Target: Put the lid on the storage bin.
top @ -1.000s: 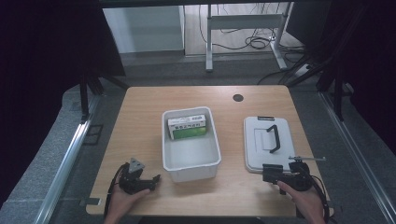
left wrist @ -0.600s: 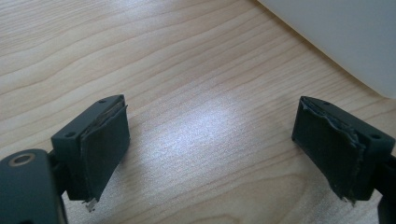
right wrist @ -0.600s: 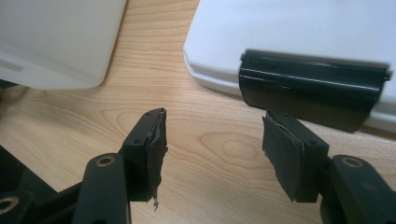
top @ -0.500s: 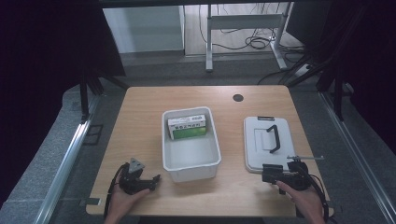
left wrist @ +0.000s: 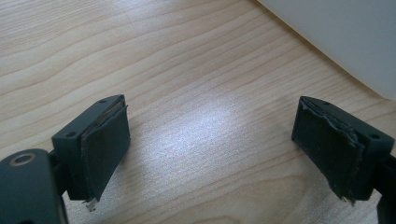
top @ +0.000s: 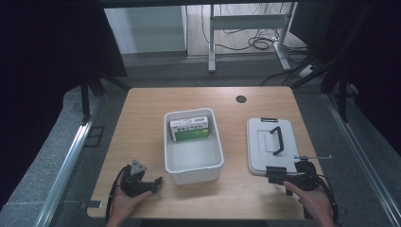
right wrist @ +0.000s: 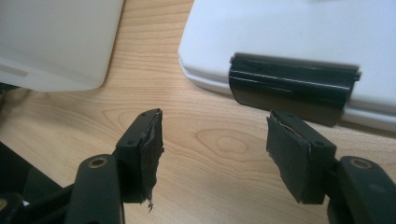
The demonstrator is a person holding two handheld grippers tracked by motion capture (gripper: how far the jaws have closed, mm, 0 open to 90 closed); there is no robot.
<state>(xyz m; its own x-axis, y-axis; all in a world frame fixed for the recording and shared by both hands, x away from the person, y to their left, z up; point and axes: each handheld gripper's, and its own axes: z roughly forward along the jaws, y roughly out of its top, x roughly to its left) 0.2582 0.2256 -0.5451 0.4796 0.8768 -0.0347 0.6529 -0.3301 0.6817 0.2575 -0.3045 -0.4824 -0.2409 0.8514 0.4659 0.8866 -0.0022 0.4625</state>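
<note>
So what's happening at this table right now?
A person sits at a wooden table with a two-jaw gripper in each hand. The left gripper rests open beside a white bin that holds a green and white box. The right gripper points at the near edge of a white lid with a black handle; its jaws have just been opening, with nothing between them.
</note>
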